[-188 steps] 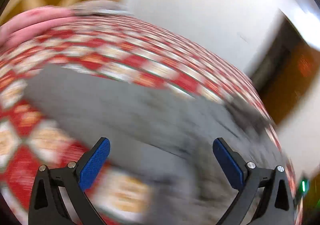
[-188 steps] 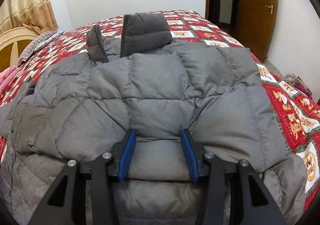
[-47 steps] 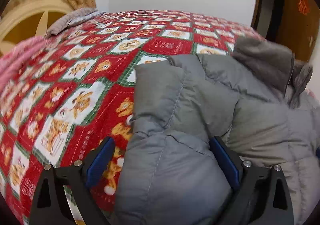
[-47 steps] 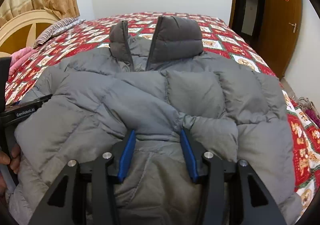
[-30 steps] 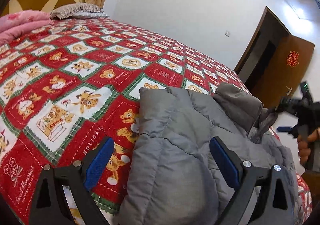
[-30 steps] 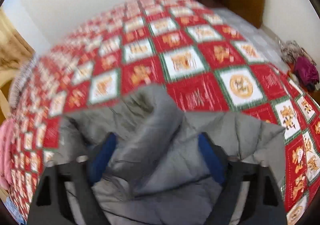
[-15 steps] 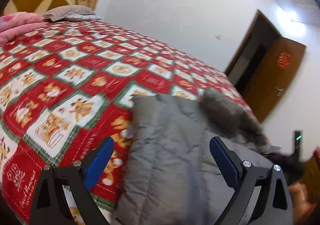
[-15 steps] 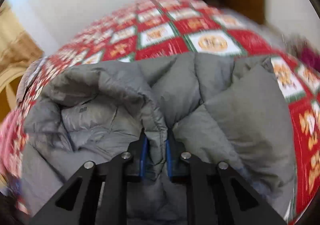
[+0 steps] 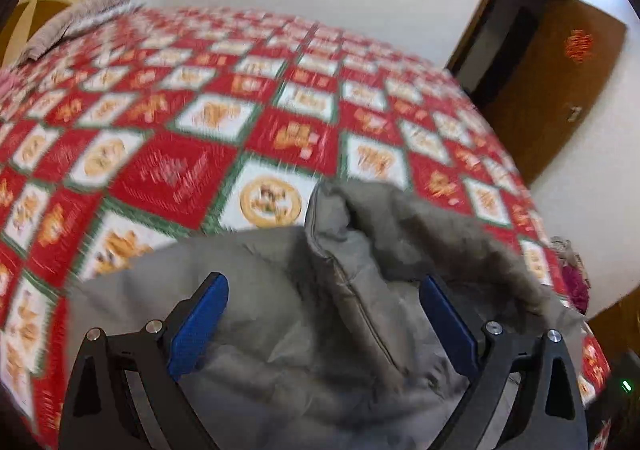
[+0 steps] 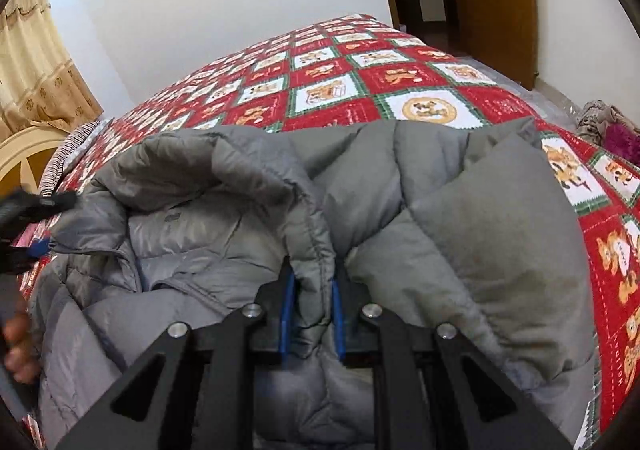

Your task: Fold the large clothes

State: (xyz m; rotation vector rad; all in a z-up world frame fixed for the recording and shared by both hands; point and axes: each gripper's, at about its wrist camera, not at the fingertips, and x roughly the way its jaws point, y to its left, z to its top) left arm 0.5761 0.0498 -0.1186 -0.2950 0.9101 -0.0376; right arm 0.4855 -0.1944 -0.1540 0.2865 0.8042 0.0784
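The right hand-held gripper [image 10: 310, 282] is clamped on a fold of the grey puffer jacket [image 10: 460, 217] lying on the bed [image 10: 360, 89], while the left hand-held gripper [image 9: 322, 304] hovers spread apart just above its collar [image 9: 400, 226].

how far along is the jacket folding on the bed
Partly done: the grey puffer jacket lies bunched into a compact heap on the red quilt. In hand: the right gripper is shut on the collar edge, while the left gripper hovers open above the jacket. Left: the final fold and flattening.
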